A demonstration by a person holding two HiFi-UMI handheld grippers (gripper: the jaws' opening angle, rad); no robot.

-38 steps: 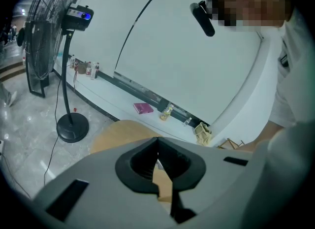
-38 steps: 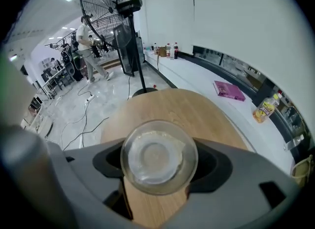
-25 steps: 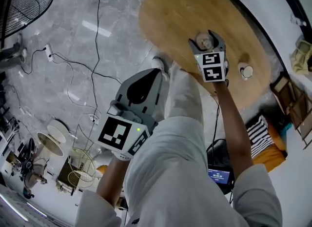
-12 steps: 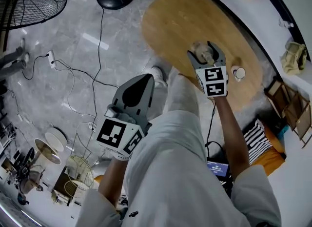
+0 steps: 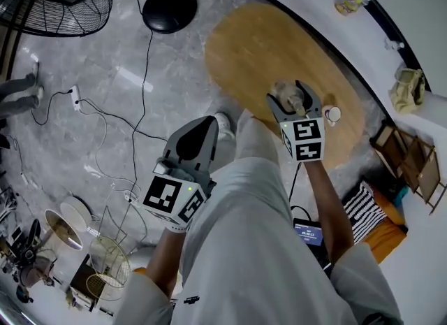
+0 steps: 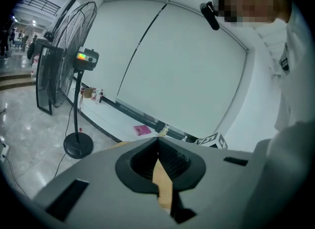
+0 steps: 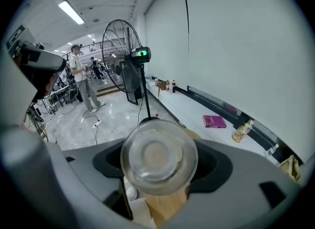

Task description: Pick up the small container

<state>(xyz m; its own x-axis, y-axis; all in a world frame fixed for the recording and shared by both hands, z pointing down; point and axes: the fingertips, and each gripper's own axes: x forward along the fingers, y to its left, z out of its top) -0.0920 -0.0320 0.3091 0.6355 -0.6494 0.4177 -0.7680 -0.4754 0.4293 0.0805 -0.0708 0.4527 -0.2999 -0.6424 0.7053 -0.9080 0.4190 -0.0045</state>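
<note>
Head view: right gripper (image 5: pixel 293 98) grasps the small clear container (image 5: pixel 284 93) above the round wooden table (image 5: pixel 265 40); left gripper (image 5: pixel 203 129) hangs beside the table. Left gripper view: jaws pressed together, empty. Right gripper view: container clamped between the jaws.

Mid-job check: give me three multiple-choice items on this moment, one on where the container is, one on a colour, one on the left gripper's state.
1. Where is the container?
A. standing on the table
B. between the jaws of the right gripper
C. lying on the floor

2. What colour is the book?
A. pink
B. green
C. yellow

3. How do the jaws of the left gripper stand?
A. wide apart
B. closed on the book
C. together, with nothing between them

Answers:
1 B: the right gripper view shows the clear container clamped between its jaws.
2 A: its cover is plainly pink.
3 C: in the left gripper view the jaw tips meet and hold nothing.
</note>
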